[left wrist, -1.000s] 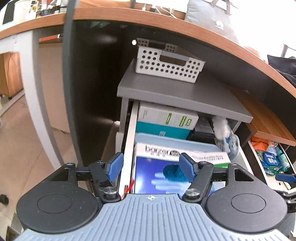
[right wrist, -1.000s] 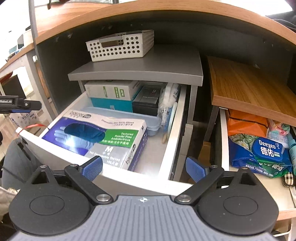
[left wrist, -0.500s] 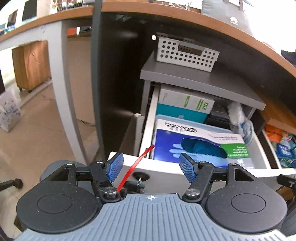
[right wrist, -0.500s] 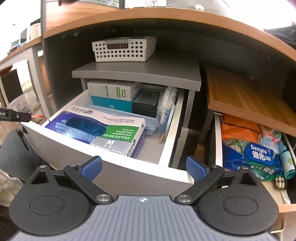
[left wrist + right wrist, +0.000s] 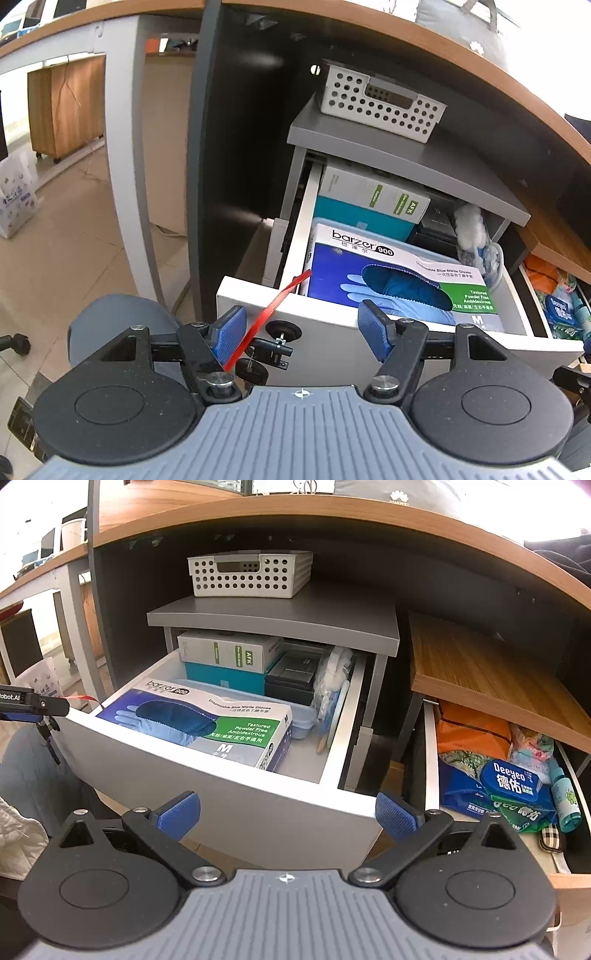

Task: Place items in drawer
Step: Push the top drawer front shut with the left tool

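The left tongs (image 5: 303, 328) stand spread and empty in front of the white drawer (image 5: 332, 354), level with its front panel, their blue ribbed pads held apart either side of a small black key fitting (image 5: 275, 345) from which a thin red strap (image 5: 273, 306) slants up toward the drawer's corner. The right tongs (image 5: 288, 814) also gape wide with nothing between them, hovering just outside the drawer's front right corner. The drawer is pulled well out from under a grey shelf (image 5: 332, 620); its rim is smooth, straight and white. Inside, at the front left, lies a glove box (image 5: 207, 722), glossy cardboard printed blue, white and green, resting on a pale blue plastic tray. Behind it sit a stacked white and teal carton (image 5: 225, 661) and a black case (image 5: 291, 674), with a clear bag of cotton (image 5: 332, 679) upright along the right wall. Bare grey floor shows at the drawer's front right. A perforated white basket (image 5: 247, 574) sits on the shelf beneath the wooden table (image 5: 258, 507). To the right, a second drawer holds wipes packets (image 5: 513, 786).
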{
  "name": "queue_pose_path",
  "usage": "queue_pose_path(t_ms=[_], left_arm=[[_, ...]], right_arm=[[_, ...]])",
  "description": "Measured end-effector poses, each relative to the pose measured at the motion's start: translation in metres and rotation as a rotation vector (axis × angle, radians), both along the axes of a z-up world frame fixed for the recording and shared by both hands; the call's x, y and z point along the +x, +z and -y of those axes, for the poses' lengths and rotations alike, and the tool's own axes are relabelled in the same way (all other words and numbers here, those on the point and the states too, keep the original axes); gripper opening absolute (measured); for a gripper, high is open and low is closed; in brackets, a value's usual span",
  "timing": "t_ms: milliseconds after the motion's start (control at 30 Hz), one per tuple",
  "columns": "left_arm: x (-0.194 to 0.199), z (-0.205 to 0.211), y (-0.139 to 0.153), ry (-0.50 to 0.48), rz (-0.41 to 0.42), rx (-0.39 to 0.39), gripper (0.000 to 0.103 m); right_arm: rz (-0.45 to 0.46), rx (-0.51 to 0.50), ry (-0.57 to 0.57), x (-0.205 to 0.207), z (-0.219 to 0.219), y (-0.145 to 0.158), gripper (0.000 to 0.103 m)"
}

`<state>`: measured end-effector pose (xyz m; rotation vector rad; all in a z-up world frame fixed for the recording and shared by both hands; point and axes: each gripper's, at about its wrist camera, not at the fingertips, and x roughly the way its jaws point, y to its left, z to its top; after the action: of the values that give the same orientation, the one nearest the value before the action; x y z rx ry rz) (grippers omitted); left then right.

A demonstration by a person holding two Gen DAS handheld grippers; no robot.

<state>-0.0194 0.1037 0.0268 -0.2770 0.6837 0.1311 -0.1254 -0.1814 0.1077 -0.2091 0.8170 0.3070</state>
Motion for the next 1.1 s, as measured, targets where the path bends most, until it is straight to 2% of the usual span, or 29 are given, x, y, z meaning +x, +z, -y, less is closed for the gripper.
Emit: queue_pose_path(t_ms=[367, 867, 1100], left_arm=[[0.015, -0.003, -0.004, 0.000, -0.005, -0.037, 0.070], [0.017, -0.011, -0.010, -0.025, -0.011, -0.098, 0.076], [0.021, -0.013, -0.012, -0.061, -0.009, -0.098, 0.079]], right_arm=[[-0.022, 0.037, -0.043, 0.003, 0.003, -0.007, 0.102], [-0.056, 0.073, -0.064, 0.041, -0.002, -0.023, 0.102], [-0.061, 0.073, -0.067, 0.058, -0.008, -0.030, 0.103]])
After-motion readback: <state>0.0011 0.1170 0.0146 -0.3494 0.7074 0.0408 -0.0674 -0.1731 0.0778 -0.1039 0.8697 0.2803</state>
